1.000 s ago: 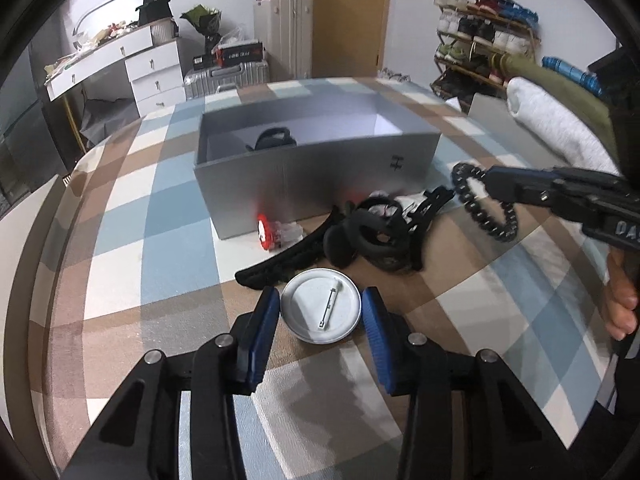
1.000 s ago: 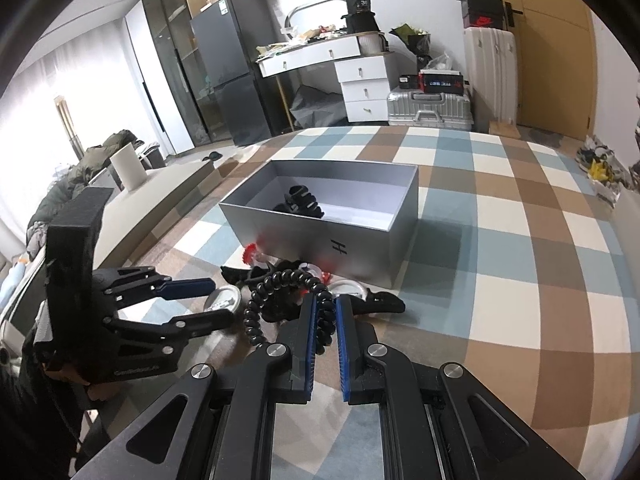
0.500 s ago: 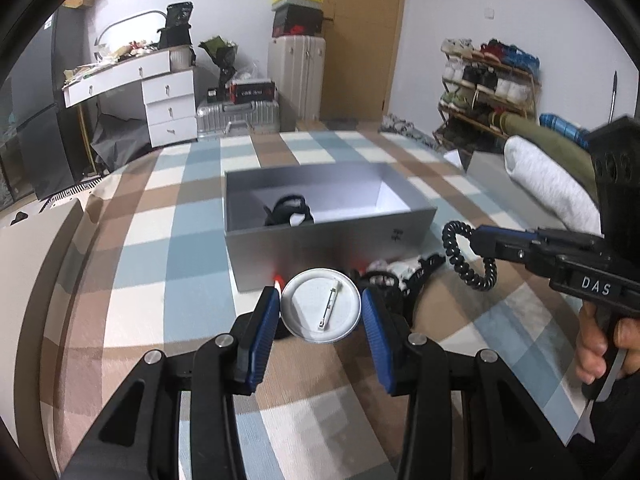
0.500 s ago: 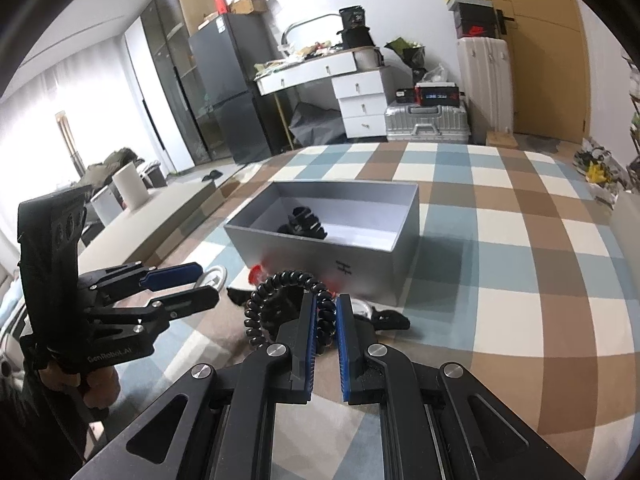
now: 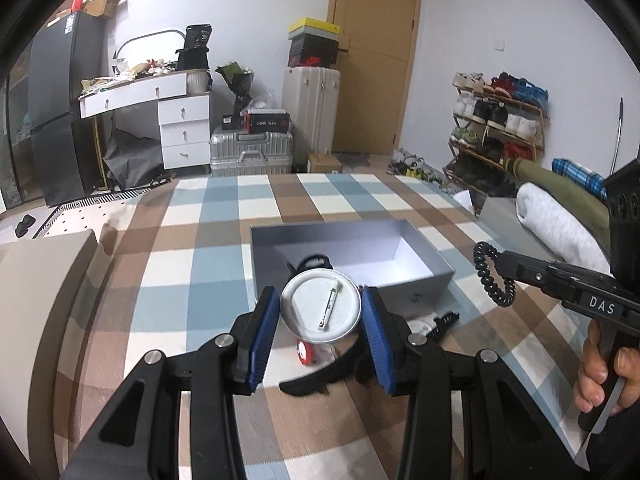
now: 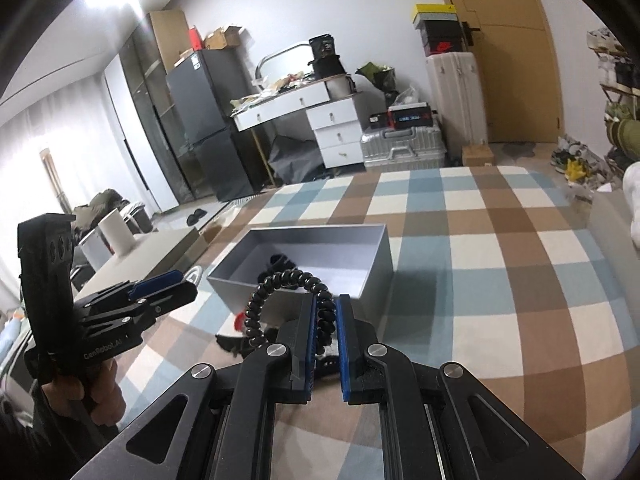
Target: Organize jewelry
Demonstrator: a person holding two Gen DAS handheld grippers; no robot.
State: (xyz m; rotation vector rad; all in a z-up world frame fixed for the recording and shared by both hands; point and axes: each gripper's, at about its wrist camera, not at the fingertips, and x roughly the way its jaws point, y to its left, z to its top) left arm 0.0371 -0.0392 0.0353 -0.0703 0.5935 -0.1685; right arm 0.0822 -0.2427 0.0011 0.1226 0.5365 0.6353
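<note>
The open grey cardboard box (image 5: 416, 292) on the checked bedspread (image 5: 192, 264) holds one black item (indistinct). Left tongs (image 5: 320, 310) clamp a round white pin badge (image 5: 320, 306); right tongs (image 6: 325, 320) pinch a black coiled hair tie (image 6: 256, 312). Several black clips (image 5: 316, 378) remain outside.

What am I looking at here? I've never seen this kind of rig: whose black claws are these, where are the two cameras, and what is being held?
No robot: a person holds a handheld two-finger gripper in each hand, each with a fisheye camera looking along its fingers. The left gripper grips a round white pin badge, seen from the back. The right gripper pinches a black spiral hair tie; the left view shows it from the side. Ahead, on a checked cloth, stands an open grey box with one black item inside; more accessories lie in front.
</note>
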